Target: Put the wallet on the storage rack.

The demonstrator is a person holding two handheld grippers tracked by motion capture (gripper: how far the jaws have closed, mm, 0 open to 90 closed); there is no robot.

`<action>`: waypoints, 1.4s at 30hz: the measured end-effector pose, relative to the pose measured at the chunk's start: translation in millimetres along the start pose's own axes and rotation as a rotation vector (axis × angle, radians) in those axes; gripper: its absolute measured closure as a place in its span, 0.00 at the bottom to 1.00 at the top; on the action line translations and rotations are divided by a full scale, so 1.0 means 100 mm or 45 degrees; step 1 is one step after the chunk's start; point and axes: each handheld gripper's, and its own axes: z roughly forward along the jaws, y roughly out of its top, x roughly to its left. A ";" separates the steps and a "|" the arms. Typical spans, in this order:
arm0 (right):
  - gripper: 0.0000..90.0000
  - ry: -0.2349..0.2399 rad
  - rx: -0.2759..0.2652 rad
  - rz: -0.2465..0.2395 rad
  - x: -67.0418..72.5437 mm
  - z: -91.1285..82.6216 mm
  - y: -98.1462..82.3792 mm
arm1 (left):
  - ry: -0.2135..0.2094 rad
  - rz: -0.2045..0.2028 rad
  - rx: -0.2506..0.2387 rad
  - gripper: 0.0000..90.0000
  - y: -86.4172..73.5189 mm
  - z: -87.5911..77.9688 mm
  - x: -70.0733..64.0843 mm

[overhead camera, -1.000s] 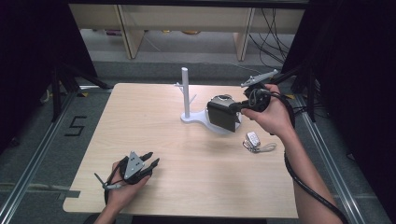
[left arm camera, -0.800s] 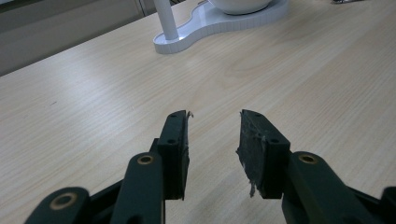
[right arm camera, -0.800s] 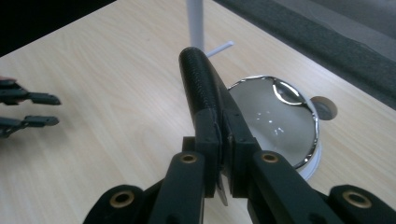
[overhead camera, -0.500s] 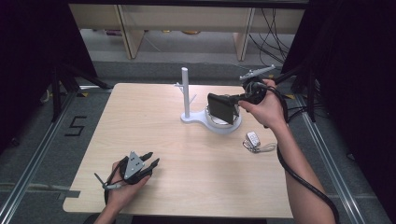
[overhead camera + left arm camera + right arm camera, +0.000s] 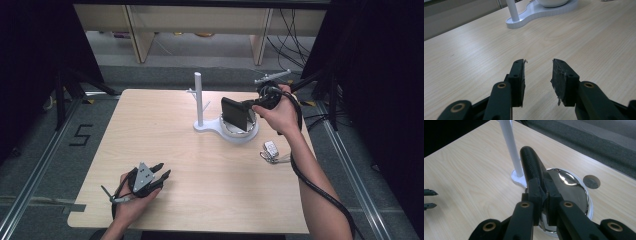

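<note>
My right gripper (image 5: 246,106) is shut on a flat black wallet-like case (image 5: 235,114), held upright on edge over a shiny metal dish (image 5: 251,128). The dish sits in a white stand (image 5: 210,128) with a tall post (image 5: 198,95). In the right gripper view the jaws (image 5: 543,192) pinch the case's (image 5: 530,162) near end, with the dish (image 5: 571,185) just below and the post (image 5: 510,142) behind it. My left gripper (image 5: 164,170) rests at the table's near left. It stands open (image 5: 538,75) with nothing between its pads.
A key fob with keys (image 5: 271,149) lies on the table (image 5: 150,125) right of the stand, near the right forearm. A round grey cable port (image 5: 591,181) is set in the tabletop beyond the dish. Shelving and cables stand behind the far edge.
My right gripper has carried the black case a little to the left and farther back over the dish. The left gripper has stayed where it was.
</note>
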 end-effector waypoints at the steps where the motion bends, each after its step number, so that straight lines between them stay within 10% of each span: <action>1: 0.96 0.000 -0.014 -0.021 -0.02 0.02 0.00 | 0.005 0.000 0.004 0.68 0.00 0.00 0.00; 18: 0.95 -0.002 -0.044 0.091 -0.17 0.25 -0.14 | -0.002 0.011 0.015 0.68 0.00 0.00 0.00; 24: 0.82 -0.078 -0.065 0.022 -0.25 0.35 -0.19 | -0.002 0.007 0.014 0.68 0.00 -0.01 0.00; 33: 0.69 -0.159 -0.128 0.031 -0.29 0.13 -0.25 | 0.001 0.010 0.011 0.68 0.00 0.00 0.00; 42: 0.69 -0.191 -0.004 0.196 -0.47 -0.11 -0.52 | -0.002 0.010 0.009 0.68 0.00 0.01 0.00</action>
